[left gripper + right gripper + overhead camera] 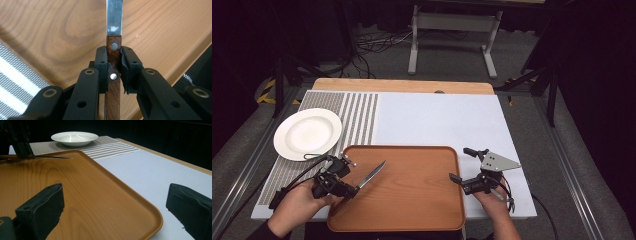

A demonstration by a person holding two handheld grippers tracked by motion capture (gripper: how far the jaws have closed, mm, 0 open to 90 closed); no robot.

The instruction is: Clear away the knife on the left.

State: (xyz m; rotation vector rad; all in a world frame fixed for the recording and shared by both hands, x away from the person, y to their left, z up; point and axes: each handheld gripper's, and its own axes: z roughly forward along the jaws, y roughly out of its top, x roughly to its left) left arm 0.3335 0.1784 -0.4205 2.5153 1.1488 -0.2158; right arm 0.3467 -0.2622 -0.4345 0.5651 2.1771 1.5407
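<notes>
L gripper jaws clamp knife over tray; plate bare.

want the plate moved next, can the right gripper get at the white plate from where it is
Probably not easily. The right gripper stands open at the tray's right edge, while the plate lies at the far left on the striped mat. The left gripper, shut on the knife, sits in between.

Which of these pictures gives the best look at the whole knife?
The high view: the knife shows from handle to tip, held over the tray by the left gripper. The left gripper view shows its wooden handle clamped between the fingers. The right gripper view shows its blade far off, edge-on.
</notes>
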